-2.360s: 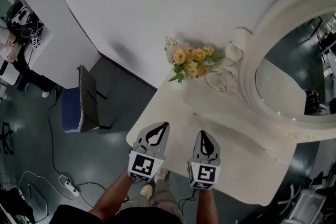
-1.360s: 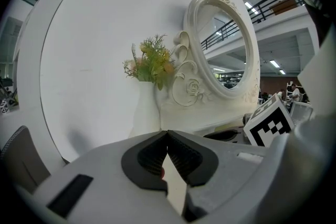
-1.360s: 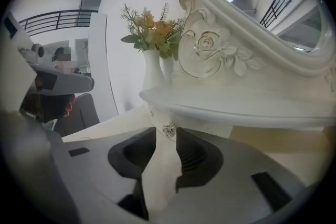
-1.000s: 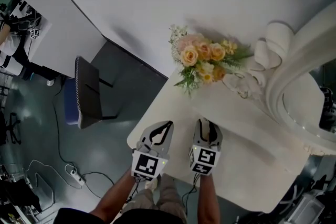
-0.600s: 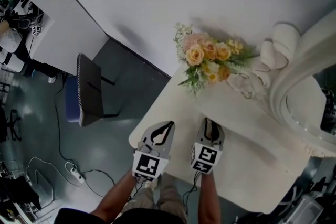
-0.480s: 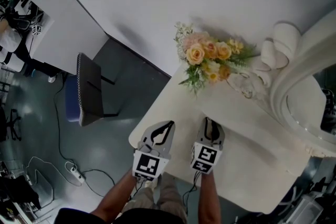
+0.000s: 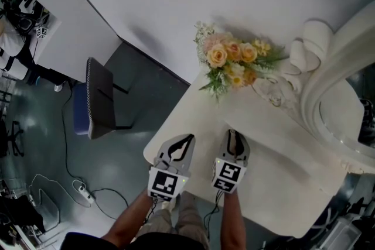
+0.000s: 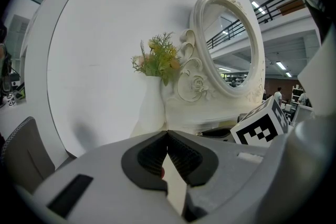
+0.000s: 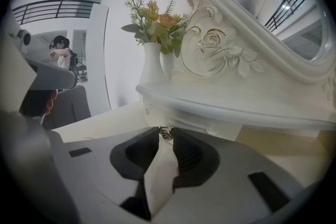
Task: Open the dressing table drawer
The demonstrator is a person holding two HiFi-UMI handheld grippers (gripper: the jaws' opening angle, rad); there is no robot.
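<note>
The cream dressing table (image 7: 186, 126) carries a raised shelf with a small drawer front (image 9: 231, 127) under it. A little metal drawer knob (image 9: 167, 132) sits between the fingertips of my right gripper (image 9: 167, 134), whose jaws are closing and pinch it from both sides. In the head view the right gripper (image 7: 233, 134) reaches over the tabletop toward the shelf. My left gripper (image 7: 187, 138) hovers beside it at the table's left edge, its tips together on nothing. In its own view the left gripper (image 8: 167, 132) is shut.
A vase of peach flowers (image 7: 231, 61) stands at the back of the table beside the ornate oval mirror (image 7: 337, 96). A dark chair (image 7: 96, 103) stands on the floor to the left. A power strip (image 7: 79, 208) and cables lie below it.
The right gripper's jaws have drawn in from wide apart to a narrow pinch. Both hands have kept their places, and the left gripper stays shut.
</note>
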